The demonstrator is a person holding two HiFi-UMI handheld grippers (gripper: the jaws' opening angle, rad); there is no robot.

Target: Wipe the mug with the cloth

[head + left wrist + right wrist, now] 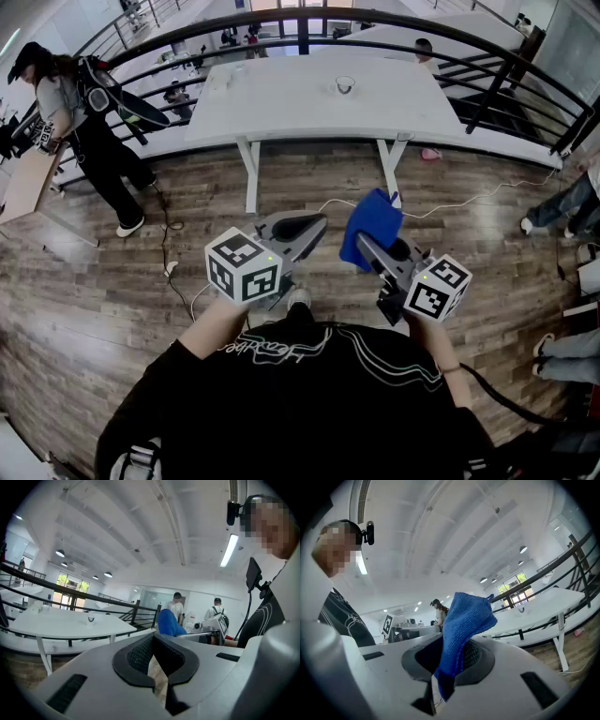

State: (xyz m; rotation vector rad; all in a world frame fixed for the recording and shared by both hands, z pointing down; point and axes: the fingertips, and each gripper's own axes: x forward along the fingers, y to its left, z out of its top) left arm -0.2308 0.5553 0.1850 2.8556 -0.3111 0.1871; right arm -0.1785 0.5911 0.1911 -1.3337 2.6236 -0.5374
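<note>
A small clear mug (345,84) stands on the far white table (281,108), well ahead of both grippers. It shows tiny in the left gripper view as the mug (90,618) and in the right gripper view as the mug (520,610). My right gripper (363,244) is shut on a blue cloth (372,225), which sticks up from the jaws as a folded flap (465,620). My left gripper (319,223) is shut with nothing between its jaws (153,637). Both are held over the wooden floor, close to my body.
A black curved railing (469,37) runs behind the table. A person (84,122) stands at the left by another desk, and other people's legs (562,211) show at the right. A white cable (469,202) lies on the floor beyond the table legs.
</note>
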